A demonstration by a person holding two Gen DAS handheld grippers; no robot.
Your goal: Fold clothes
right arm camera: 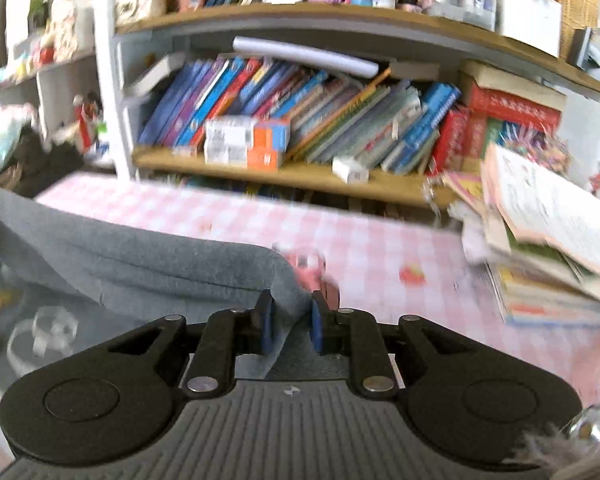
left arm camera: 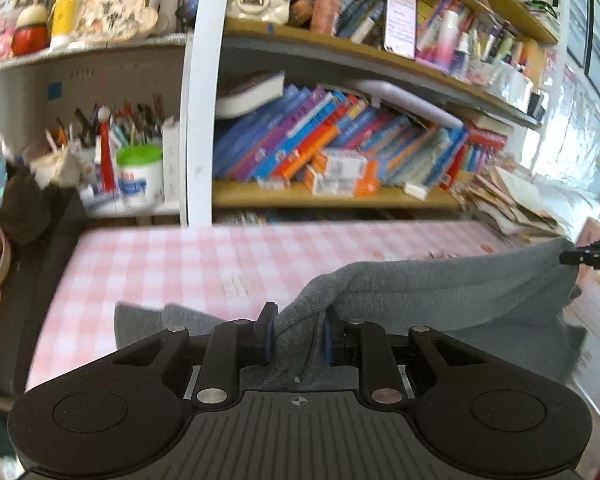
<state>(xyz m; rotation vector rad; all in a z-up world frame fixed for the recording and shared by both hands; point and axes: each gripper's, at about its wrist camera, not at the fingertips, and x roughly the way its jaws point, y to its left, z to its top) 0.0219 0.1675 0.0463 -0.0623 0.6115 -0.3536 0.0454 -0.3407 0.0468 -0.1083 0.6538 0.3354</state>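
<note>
Now: grey garment slung above pink-check tablecloth, one edge pinched in left gripper, other in right gripper, both clenched. Soft, light, sags mid-span. Likely best gripped at corners, edge taut.

The garment is plain heather grey. The tablecloth is pink-and-white gingham. Both grippers are matte black with blue pads and silver rivets. Behind the table's far edge, shelf boards are tan wood with a white upright. The books run blue, purple and orange; boxes before them are white and orange. A tub has a green lid. At the table's right edge, the paper stack is pale pink and cream.
</note>
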